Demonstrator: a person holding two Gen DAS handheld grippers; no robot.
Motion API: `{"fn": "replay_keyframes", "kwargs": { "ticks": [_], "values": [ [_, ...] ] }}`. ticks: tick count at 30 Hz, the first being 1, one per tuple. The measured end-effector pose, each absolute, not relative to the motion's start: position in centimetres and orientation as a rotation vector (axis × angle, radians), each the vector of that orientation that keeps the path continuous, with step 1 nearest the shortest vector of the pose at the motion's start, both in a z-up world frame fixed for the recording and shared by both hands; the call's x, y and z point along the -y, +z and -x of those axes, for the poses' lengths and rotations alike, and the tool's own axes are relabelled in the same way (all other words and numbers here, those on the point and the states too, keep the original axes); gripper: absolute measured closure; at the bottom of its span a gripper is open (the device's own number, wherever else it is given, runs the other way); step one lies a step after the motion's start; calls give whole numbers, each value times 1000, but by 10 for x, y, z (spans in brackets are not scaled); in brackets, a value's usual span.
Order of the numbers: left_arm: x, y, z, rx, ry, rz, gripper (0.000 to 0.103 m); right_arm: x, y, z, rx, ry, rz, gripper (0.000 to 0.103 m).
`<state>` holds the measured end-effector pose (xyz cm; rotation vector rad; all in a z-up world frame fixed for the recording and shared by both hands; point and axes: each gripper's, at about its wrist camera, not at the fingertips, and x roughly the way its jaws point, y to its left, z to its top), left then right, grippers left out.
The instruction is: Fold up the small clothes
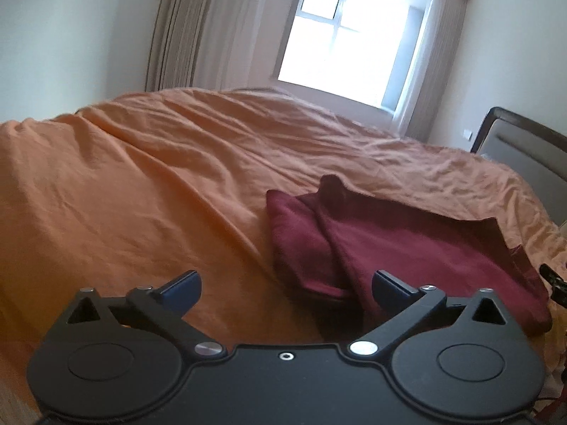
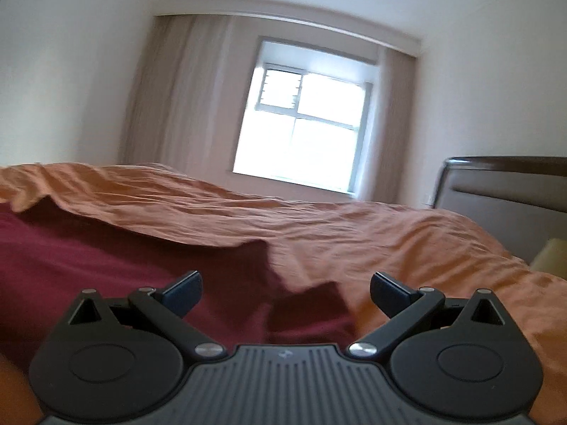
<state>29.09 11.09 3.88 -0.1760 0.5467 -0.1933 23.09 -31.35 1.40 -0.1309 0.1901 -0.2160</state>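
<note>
Our left gripper (image 1: 286, 288) hovers over the orange bed (image 1: 141, 177), jaws released and empty. The maroon garment (image 1: 407, 248) lies folded at its two o'clock. Our right gripper (image 2: 285, 290) hangs above its edge, jaws likewise spread, gripping nothing.

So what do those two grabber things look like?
Both are black, with two round discs and silver screws. Each has two dark blue fingertip pads. The left gripper has a smooth black middle plate; the right gripper has a grey ribbed one. No cables or sleeves show.
</note>
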Motion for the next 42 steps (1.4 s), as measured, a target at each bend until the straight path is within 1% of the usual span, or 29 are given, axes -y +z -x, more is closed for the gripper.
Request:
{"fn": "replay_keyframes", "kwargs": {
  "ticks": [7,11,15,18,21,23,27,30,39,40,42],
  "values": [
    [-86,35,-272,-562,-257,153,1,258,22,-256,-193,-41,196,0],
    [-80,26,-269,-607,-286,197,1,231,16,-269,-188,7,248,0],
    [-76,16,-270,-635,-294,240,1,214,2,-278,-222,47,256,0],
    [-73,9,-273,-647,-296,292,1,212,-20,-287,-288,73,255,0],
    [-69,-1,-274,-674,-267,370,1,231,-41,-294,-308,105,52,0],
    [-65,-8,-272,-674,-257,398,1,240,-45,-295,-292,128,-4,0],
    [-56,-10,-266,-620,-237,389,1,238,-48,-296,-267,108,28,0],
    [-52,-9,-264,-592,-261,435,1,239,-50,-292,-251,109,23,0],
    [-45,-18,-288,-586,-193,551,1,240,-49,-283,-254,120,7,0],
    [-46,-19,-289,-575,-182,573,2,240,-49,-283,-254,120,6,0],
    [-45,-18,-291,-564,-161,585,9,241,-49,-283,-253,121,5,0]
  ]
}}
